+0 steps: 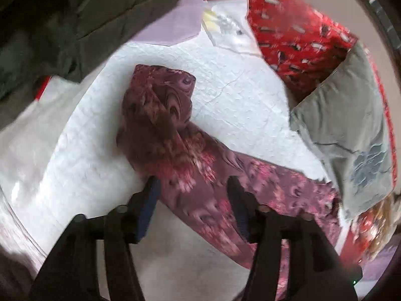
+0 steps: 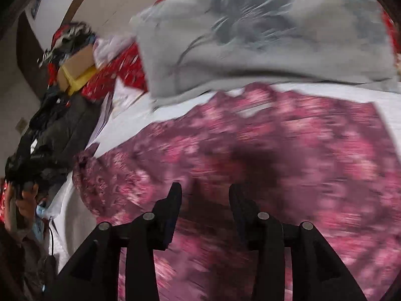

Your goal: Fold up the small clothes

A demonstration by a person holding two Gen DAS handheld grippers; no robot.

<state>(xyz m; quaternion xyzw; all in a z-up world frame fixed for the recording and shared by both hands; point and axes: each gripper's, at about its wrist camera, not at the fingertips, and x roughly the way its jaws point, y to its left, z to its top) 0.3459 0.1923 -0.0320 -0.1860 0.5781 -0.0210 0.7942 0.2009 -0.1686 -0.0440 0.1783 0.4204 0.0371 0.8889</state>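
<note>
Black claw fingers frame both views from below. In the left wrist view the left claw (image 1: pixel 193 183) stands with its jaws apart, its blue-padded fingers (image 1: pixel 147 210) either side of a band of the garment (image 1: pixel 175 135) without pressing on it. That garment is a maroon cloth printed with pink flowers and dark swirls; it lies on a white quilted sheet (image 1: pixel 238 95), one end bunched and folded over into a thick lump, the rest running as a flatter strip toward the right edge. A grey cloth (image 1: pixel 351 130) with a blue-grey print lies just beside its far right end, over a red patterned cover (image 1: pixel 300 32). A dark green garment (image 1: pixel 50 25) fills the upper left, with a lilac piece (image 1: pixel 175 27) near it. In the right wrist view, heavily blurred, the right claw (image 2: pixel 205 190) also has its jaws apart, above the broad spread of the maroon floral cloth, nothing gripped. Beyond lies the grey cloth, and a dark pile (image 2: pixel 55 125) sits at the left.
</note>
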